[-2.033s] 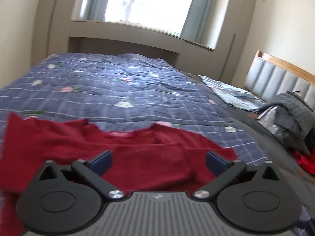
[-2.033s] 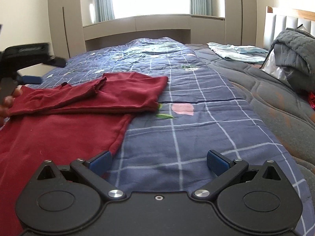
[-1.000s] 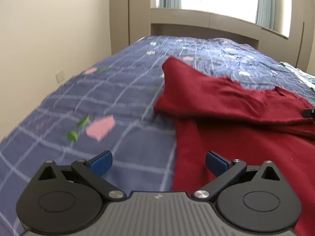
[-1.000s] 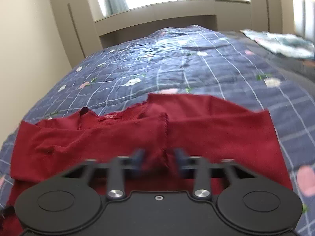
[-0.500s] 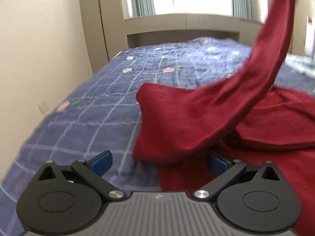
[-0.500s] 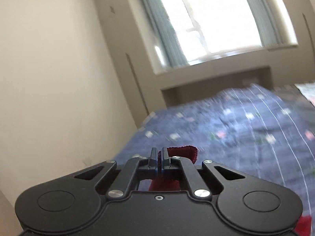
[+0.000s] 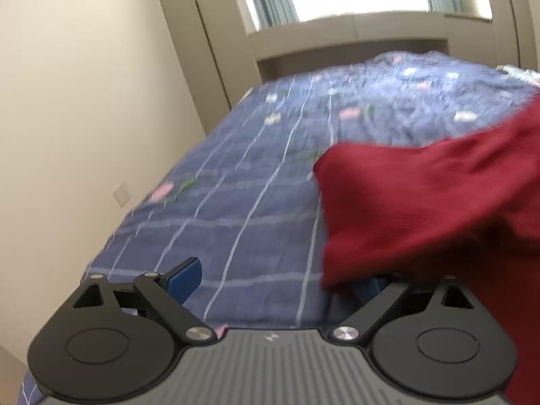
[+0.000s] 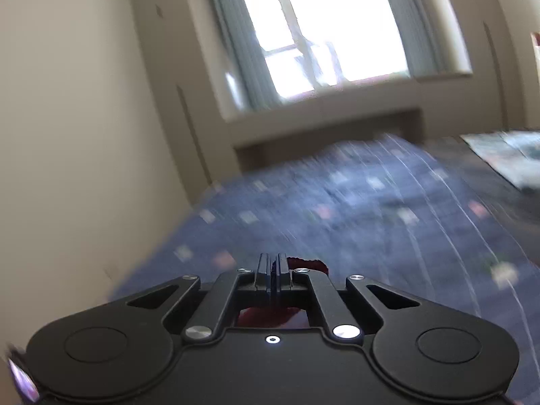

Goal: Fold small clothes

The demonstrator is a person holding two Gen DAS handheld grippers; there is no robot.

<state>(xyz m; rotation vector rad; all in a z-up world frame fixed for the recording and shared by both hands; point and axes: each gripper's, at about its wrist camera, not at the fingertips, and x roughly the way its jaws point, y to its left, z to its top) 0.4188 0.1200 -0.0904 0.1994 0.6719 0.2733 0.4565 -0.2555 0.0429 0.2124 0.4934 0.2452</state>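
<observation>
Nearest the bed (image 7: 243, 202), the left tongs (image 7: 280, 276) are closing slightly, gripping nothing, the red garment (image 7: 438, 195) draping over one pad. Beyond, the right tongs (image 8: 273, 270) are pinching its edge aloft; soft, limp cloth, probably best gripped at corners.

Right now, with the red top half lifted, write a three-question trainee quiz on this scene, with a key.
1. True or false: the right gripper is shut on the red garment.
2. Which covers the bed under the garment? A) a plain white sheet B) a blue checked quilt C) a striped towel
3. Fill in: one blue pad of the left gripper shows in full; the other is partly hidden by the ____.

Key: 1 true, red cloth shows between the closed jaws. 2 B. 3 red garment; those jaws are closing, their pads not yet pressing cloth.
</observation>
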